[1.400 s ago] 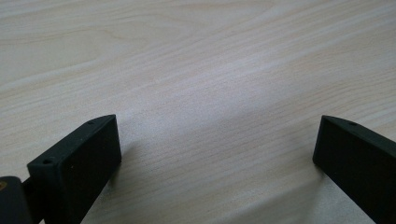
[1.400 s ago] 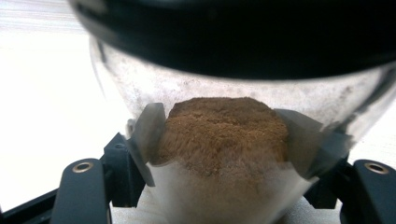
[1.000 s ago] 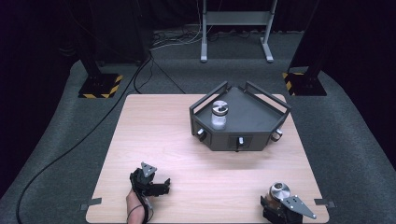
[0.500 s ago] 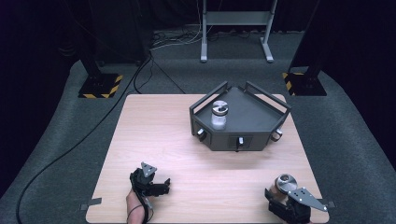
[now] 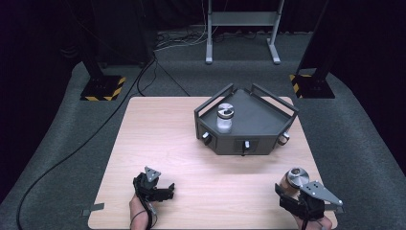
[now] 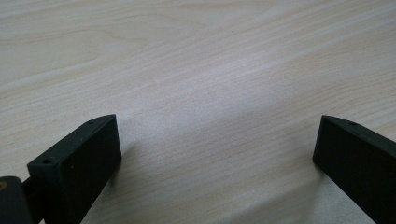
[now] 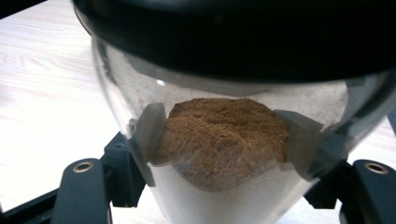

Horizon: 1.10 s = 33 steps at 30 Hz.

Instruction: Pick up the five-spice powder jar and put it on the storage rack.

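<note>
A glass jar (image 5: 296,177) with a round metal lid and brown powder (image 7: 224,130) inside is held at the near right corner of the table. My right gripper (image 5: 291,188) is shut on it, and in the right gripper view its jaws (image 7: 224,156) press on both sides of the glass. At the near left, my left gripper (image 5: 160,190) rests low over the bare wood. Its jaws (image 6: 217,135) stand wide open with nothing between them. A second jar (image 5: 225,117) with pale contents stands upright on the dark grey angular tray (image 5: 261,120).
The tray sits at the table's far right and has raised rails and knobs (image 5: 246,144) on its front faces. The wooden table (image 5: 158,134) is bare in its middle and left. Beyond it are dark stands and cables on grey carpet.
My right gripper has risen with the brown-powder jar and shifted a little to the right. The left gripper has stayed where it was.
</note>
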Tool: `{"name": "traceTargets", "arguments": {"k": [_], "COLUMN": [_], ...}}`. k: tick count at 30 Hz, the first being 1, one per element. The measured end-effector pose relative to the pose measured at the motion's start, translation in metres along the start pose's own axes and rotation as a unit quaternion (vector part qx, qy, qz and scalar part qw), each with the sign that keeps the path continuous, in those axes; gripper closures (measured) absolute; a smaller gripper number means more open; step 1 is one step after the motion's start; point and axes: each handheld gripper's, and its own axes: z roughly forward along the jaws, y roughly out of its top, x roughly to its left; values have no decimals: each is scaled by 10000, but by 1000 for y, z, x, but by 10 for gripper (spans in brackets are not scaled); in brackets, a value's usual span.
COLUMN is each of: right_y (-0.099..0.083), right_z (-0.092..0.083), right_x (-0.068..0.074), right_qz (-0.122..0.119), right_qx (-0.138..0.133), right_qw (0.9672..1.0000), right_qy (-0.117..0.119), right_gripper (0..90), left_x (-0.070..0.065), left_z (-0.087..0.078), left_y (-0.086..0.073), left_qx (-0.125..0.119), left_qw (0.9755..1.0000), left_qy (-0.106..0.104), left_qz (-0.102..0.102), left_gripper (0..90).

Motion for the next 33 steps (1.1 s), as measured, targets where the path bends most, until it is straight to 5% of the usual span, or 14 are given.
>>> {"name": "traceTargets", "arguments": {"k": [33], "right_y": [68], "right_z": [22], "right_x": [-16], "right_qz": [-284], "right_qx": [-60], "right_qw": [9994], "right_qy": [182], "right_gripper": [299], "left_x": [-1], "left_z": [0], "left_y": [0], "left_qx": [2], "left_qw": [10000], "left_qy": [-7], "left_qz": [10], "left_gripper": [10]}}
